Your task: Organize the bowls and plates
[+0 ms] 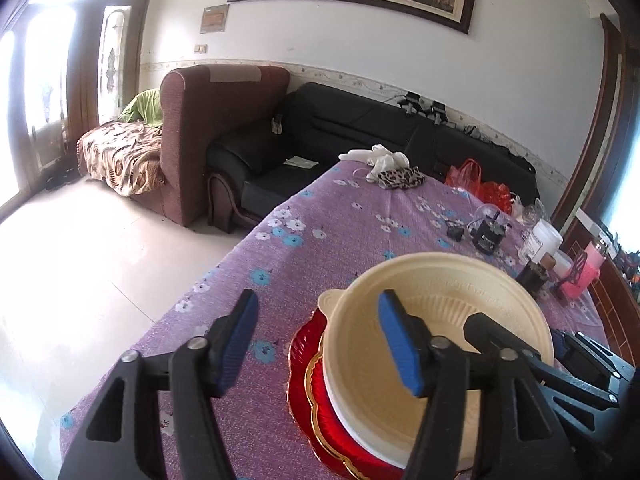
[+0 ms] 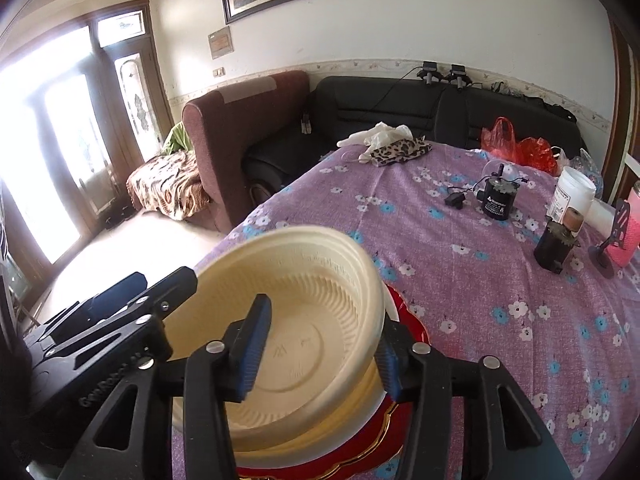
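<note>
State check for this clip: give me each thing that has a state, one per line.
Cream bowl: upright, empty, stacked on the pile.
White bowl: under the cream bowl.
Red plates: stacked flat on the table.
Left gripper: open, astride the bowl's rim.
Right gripper: open, astride the rim.
White jar: upright, lid on.
</note>
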Motion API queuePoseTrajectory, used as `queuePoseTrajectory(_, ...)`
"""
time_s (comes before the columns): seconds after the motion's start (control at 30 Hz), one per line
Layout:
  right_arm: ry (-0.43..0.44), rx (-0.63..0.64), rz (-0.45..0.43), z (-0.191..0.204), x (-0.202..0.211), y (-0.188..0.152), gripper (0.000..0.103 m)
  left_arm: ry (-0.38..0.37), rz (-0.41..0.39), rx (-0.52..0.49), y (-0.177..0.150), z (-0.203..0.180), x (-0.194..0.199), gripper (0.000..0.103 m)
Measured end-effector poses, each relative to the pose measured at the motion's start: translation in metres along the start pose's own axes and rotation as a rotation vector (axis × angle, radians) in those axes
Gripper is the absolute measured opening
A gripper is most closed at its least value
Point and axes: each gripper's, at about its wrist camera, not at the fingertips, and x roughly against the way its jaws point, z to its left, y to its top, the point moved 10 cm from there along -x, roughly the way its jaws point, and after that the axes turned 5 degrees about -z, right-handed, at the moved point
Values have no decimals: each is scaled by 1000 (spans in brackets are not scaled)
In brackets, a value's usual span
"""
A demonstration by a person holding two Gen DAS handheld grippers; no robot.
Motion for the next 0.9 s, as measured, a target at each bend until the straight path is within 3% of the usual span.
queuePoseTrajectory(0.3,2,-14,-15,-2,12,0,57,14,-23,-4,4,2,13,74)
queuePoseTrajectory(0.53,-9,-23,-55,-6,34,2,69,29,-45,7,4,2,28,85)
queuePoseTrajectory(0.9,-21,-37,-101,-21,74,-10,79,66,-125,-30,8,-14,66,90)
